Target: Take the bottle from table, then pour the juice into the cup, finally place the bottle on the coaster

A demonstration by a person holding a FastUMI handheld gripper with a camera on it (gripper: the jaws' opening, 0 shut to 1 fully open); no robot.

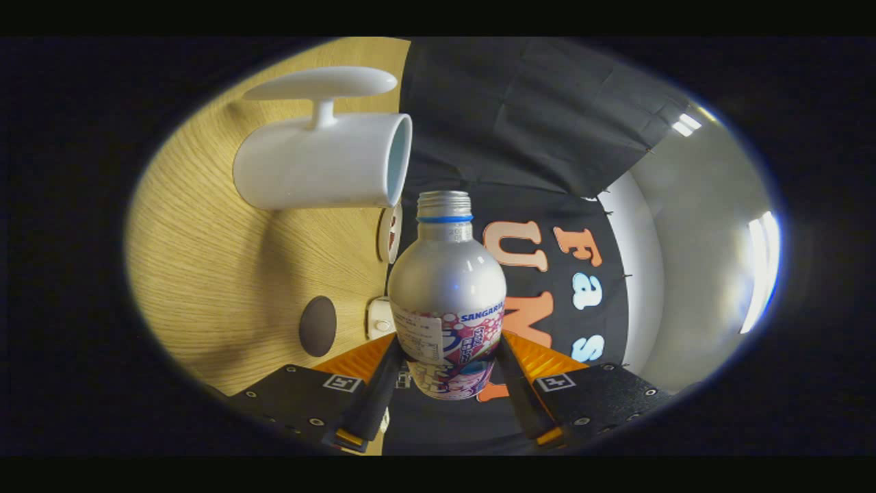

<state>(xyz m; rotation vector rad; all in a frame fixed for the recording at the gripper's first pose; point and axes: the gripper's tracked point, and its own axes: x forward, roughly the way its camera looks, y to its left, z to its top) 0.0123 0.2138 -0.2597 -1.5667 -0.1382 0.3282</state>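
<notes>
Firmly clamped, gripper (448,356) fingers pressing both sides of bottle (447,287); mouth beside cup (321,161) rim

The bottle (448,301) sits between the fingers of the tongs (448,373), both pressing its sides, its open neck pointing ahead, just beside the rim of the cup (321,161). The cup stands on the worktop (226,274). A coaster (390,233) lies on the worktop between cup and bottle; a dark disc (317,326) lies nearer the fingers.
</notes>
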